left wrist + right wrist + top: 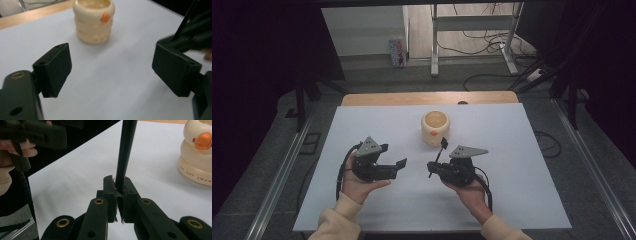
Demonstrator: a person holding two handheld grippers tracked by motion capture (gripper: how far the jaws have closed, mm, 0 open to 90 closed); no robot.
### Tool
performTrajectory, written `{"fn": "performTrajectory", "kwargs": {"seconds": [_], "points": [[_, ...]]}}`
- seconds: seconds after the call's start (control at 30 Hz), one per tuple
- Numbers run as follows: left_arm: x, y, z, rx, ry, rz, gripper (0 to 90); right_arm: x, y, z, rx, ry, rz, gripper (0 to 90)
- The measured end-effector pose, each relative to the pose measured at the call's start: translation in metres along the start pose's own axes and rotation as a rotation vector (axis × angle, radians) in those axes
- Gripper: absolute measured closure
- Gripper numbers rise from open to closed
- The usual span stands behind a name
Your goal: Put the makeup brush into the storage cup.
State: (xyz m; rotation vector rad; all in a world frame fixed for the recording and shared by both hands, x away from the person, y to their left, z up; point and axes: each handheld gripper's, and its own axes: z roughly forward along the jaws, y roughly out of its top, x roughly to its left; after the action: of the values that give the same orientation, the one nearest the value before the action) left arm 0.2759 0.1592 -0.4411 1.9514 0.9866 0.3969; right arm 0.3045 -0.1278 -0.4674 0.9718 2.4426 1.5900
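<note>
Cream, ribbed and round, the duck-beaked pot [435,127] stands on the white desk [512,165] beyond both hands in the high view; the left gripper [111,71] view shows square matte pads released, empty; the right gripper [119,195] view shows pads clenched on a slim black pen [126,152].

left gripper [399,164]: open | right gripper [432,167]: clamps black stick [439,155] | cream cup [435,127]: beyond

A cream, ribbed plastic pot with an orange duck beak [93,21] stands upright ahead of the left jaws and ahead-right of the right jaws. A white table sheet [512,150] lies beneath both. Beyond the pot runs a wooden table edge [427,98].
</note>
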Motion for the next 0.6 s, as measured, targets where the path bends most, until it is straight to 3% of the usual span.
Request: {"fn": "performTrajectory", "kwargs": {"seconds": [0.1, 0.27, 0.6], "points": [[0.002, -0.010, -0.001, 0.013, 0.037, 0.019, 11.3, 0.000, 0.002, -0.002, -0.005, 0.001, -0.008, 84.3], [0.004, -0.022, -0.006, 0.016, 0.041, 0.023, 10.4, -0.003, 0.004, -0.007, -0.013, -0.010, -0.014, 84.3], [0.013, -0.048, -0.026, 0.055, 0.037, -0.033, 11.4, -0.005, 0.008, -0.016, -0.032, -0.020, -0.028, 84.2]]}}
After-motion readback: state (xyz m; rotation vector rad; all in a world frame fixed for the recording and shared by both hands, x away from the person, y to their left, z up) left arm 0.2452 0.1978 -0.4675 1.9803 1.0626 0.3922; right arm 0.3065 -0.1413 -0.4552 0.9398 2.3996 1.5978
